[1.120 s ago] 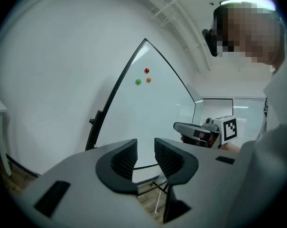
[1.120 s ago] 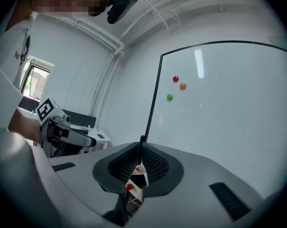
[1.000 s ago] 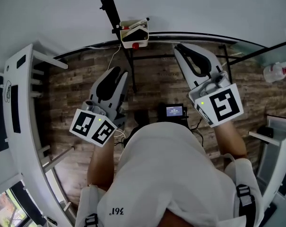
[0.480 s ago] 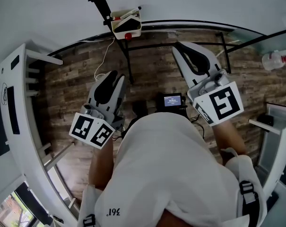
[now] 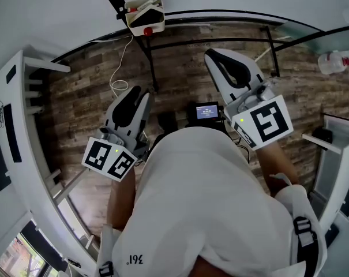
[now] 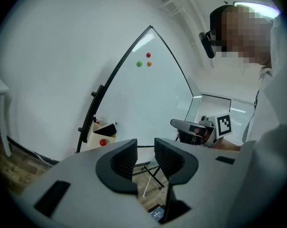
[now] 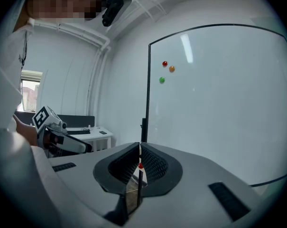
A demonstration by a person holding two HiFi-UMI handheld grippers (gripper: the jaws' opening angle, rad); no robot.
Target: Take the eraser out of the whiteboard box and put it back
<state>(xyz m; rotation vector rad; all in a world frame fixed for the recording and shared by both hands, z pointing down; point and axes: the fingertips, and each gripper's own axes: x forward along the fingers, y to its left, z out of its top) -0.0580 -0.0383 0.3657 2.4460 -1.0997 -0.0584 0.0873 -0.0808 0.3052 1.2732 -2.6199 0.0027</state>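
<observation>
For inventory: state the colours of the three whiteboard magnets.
One red magnet, one orange magnet, one green magnet; clearest in the right gripper view.

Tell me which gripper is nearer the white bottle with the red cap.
Right. In the head view the right gripper is to the left of the white bottle, well apart from it. The left gripper is farther left, beyond the right one.

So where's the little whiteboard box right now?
Head view, top, left of centre: the box hangs at the lower corner of the whiteboard, beyond the left tool.
</observation>
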